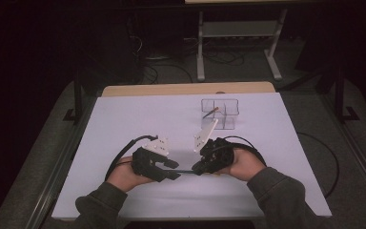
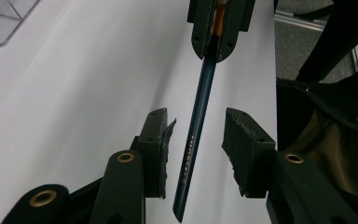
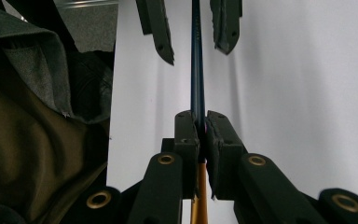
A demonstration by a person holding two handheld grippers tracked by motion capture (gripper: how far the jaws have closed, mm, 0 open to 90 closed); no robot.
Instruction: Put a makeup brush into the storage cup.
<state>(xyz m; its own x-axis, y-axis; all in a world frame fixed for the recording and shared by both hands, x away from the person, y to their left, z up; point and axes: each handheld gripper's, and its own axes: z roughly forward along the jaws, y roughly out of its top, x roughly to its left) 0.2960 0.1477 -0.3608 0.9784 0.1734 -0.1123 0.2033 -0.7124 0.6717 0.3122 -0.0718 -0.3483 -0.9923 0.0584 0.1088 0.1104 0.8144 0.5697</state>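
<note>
From above, my two hands meet near my edge of the white counter [image 1: 138, 119]. My left hand-held gripper [image 1: 170, 169] and my right hand-held gripper [image 1: 198, 168] point at each other, tips close, with a thin dark pencil [image 1: 185, 171] bridging them. Beyond my right hand-held gripper stands a clear divided box [image 1: 220, 113] holding a stick. Past the counter's wooden far edge the room is dark, with a grey floor, cables and the legs of a metal frame [image 1: 200, 47].

Along my left hand-held gripper [image 2: 196, 140], the jaws stand partly apart; the blue pencil [image 2: 196, 135] runs between them, beside the left pad, clear of the right.

Along my right hand-held gripper [image 3: 201, 135], the jaws are clamped tight on the pencil [image 3: 196, 60], its orange end toward me.
</note>
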